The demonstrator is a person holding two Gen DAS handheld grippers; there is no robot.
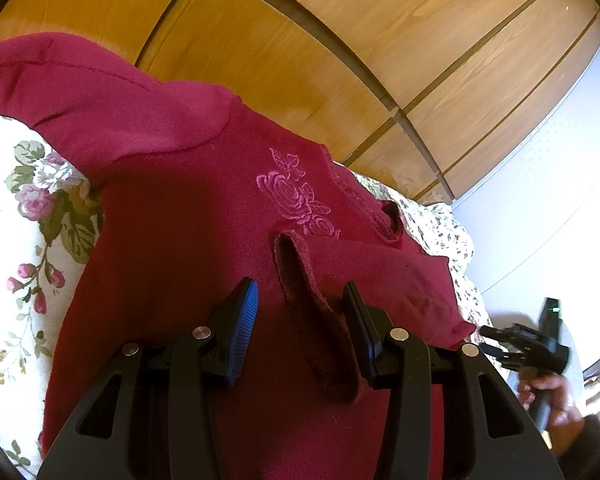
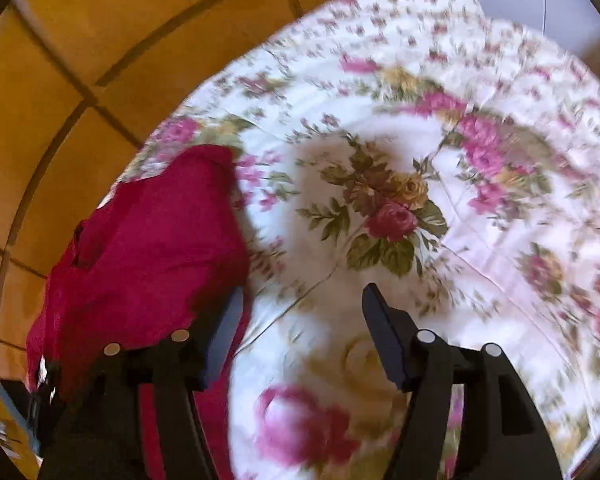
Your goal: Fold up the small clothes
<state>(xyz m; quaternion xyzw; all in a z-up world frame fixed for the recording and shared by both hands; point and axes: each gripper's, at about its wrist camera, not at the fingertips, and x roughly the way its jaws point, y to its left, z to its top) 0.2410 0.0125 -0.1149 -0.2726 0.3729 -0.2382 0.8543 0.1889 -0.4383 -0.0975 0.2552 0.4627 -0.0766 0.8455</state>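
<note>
Sweater (image 1: 188, 208) mid-fold on bed (image 2: 380, 152): left claw (image 1: 300, 320) open astride cuff (image 1: 312, 320), right claw (image 2: 300, 320) open, empty; next grab far sleeve (image 1: 80, 92).

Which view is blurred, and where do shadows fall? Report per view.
Left wrist view: sharp; fisheye bends the wooden panels; shadow darkens the red sweater ahead of the left gripper. Right wrist view: motion-smeared, floral bedspread streaked, soft shadow on its central bouquet.
</note>
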